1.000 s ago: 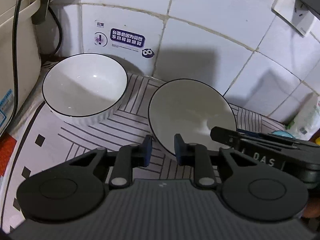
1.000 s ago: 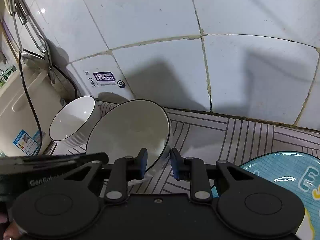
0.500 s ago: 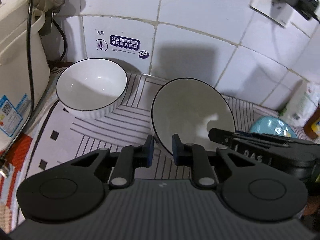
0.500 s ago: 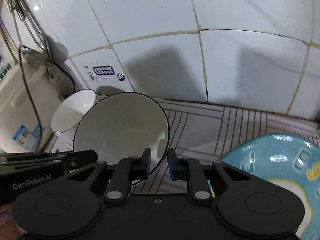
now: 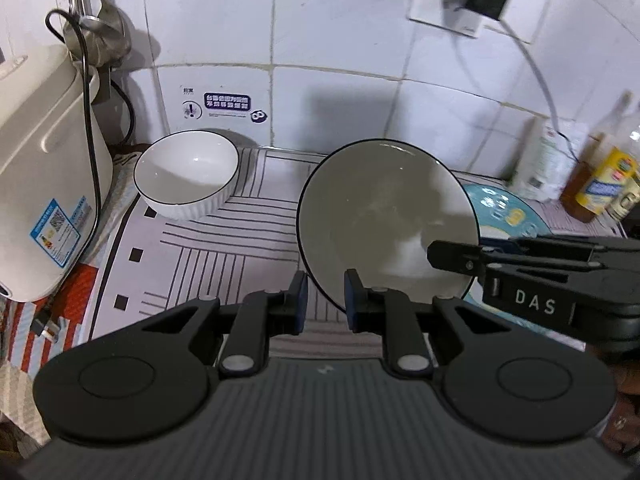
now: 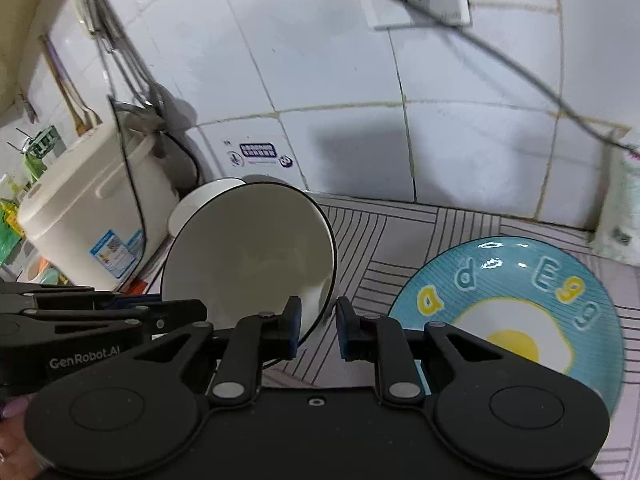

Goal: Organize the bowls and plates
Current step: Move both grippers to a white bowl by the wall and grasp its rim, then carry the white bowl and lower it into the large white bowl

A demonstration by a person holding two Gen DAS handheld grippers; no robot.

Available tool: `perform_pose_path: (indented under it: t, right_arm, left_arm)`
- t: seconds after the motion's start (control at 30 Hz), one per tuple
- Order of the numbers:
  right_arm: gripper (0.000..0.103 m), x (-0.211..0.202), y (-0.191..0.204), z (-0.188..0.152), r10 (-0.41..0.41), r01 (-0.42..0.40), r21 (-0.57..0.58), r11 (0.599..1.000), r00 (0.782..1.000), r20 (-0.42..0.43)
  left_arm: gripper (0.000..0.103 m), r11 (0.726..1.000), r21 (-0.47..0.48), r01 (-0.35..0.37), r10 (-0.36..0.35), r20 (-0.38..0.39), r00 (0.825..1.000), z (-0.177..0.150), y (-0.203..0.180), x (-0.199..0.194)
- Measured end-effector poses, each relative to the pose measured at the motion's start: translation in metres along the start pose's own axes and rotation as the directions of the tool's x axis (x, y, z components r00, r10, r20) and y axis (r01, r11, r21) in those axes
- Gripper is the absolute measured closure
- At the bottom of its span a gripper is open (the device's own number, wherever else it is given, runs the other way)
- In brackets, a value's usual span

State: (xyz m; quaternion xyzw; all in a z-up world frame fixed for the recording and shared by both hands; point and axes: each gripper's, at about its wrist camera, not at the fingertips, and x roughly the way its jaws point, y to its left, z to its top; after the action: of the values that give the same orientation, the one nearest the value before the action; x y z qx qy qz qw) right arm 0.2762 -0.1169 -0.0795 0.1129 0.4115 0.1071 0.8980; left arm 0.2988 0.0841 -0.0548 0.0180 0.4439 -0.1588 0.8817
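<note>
Two claws, left claw (image 5: 326, 298) and right claw (image 6: 316, 328), each clenched on the rim of one tilted black-rimmed white ceramic bowl (image 5: 384, 224): carry level, then nest it into the ribbed white bowl (image 5: 186, 172) ahead-left of the left claw, clear of the blue egg-print plate (image 6: 520, 304) at the right claw's right.

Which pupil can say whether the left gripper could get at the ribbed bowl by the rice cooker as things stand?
Probably not yet: the left gripper is shut on the black-rimmed bowl, as is the right gripper. The mat toward the ribbed bowl looks clear.

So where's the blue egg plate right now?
In the right wrist view the blue egg plate lies flat on the striped mat, lower right, beside the held bowl.
</note>
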Motion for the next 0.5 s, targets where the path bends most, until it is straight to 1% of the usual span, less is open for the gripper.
perform_pose_path:
  t: [0.13, 0.3, 0.5]
  right_arm:
    - [0.081, -0.027, 0.011, -0.008, -0.015, 0.016, -0.017, 1.0, 1.0, 0.015]
    - [0.081, -0.061, 0.021, -0.022, -0.02, 0.02, -0.008, 1.0, 0.998, 0.06]
    - [0.08, -0.082, 0.02, -0.04, -0.01, 0.008, 0.026, 1.0, 0.997, 0.073]
  left_arm:
    - [0.086, 0.999, 0.036, 0.013, -0.013, 0.007, 1.0, -0.009, -0.012, -0.02]
    - [0.086, 0.997, 0.078, 0.028, -0.029, 0.017, 0.999, -0.018, -0.021, -0.04]
    - [0.086, 0.994, 0.104, 0.035, -0.037, 0.022, 0.999, -0.031, -0.032, -0.054]
